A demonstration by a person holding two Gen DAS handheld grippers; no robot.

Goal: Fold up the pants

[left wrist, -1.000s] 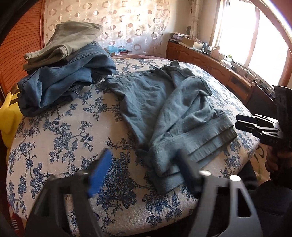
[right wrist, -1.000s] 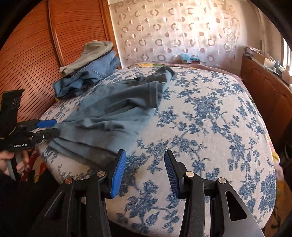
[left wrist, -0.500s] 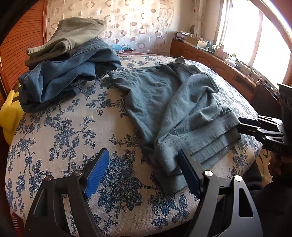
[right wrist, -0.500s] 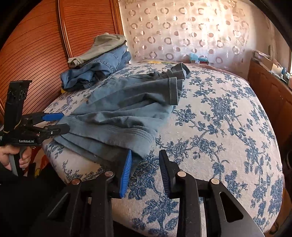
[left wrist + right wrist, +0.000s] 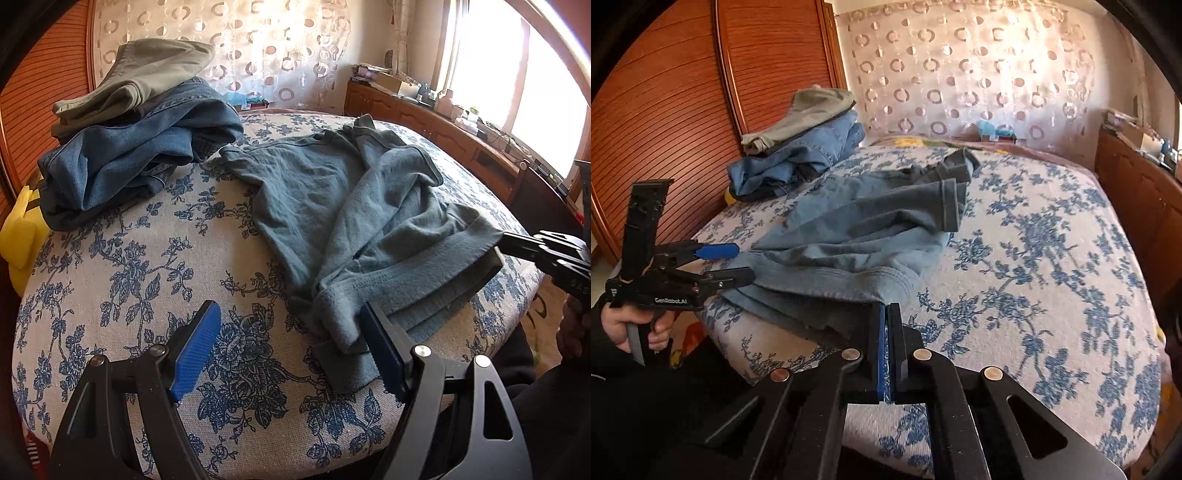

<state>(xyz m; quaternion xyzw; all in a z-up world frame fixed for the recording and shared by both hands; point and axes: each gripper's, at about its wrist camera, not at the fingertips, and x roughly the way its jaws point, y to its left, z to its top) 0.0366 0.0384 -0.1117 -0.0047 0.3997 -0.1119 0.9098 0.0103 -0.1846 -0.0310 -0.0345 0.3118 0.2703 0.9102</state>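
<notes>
Grey-blue pants (image 5: 354, 206) lie crumpled on the flowered bed (image 5: 147, 266), waistband toward the near edge; they also show in the right wrist view (image 5: 849, 236). My left gripper (image 5: 291, 350) is open, its right finger touching the near waistband corner, and it shows from the side in the right wrist view (image 5: 733, 264). My right gripper (image 5: 886, 332) is shut on the other waistband corner at the bed's edge; it shows in the left wrist view (image 5: 513, 245) at the waistband's right end.
A pile of blue jeans (image 5: 140, 158) with olive pants (image 5: 147, 74) on top sits at the far left of the bed. A wooden wardrobe (image 5: 665, 110) stands to the left. A wooden sideboard (image 5: 461, 140) runs under the window. A yellow object (image 5: 18, 236) lies beside the bed.
My right gripper moved in to the waistband corner and shut on it. My left gripper moved forward to the other waistband corner and stayed open.
</notes>
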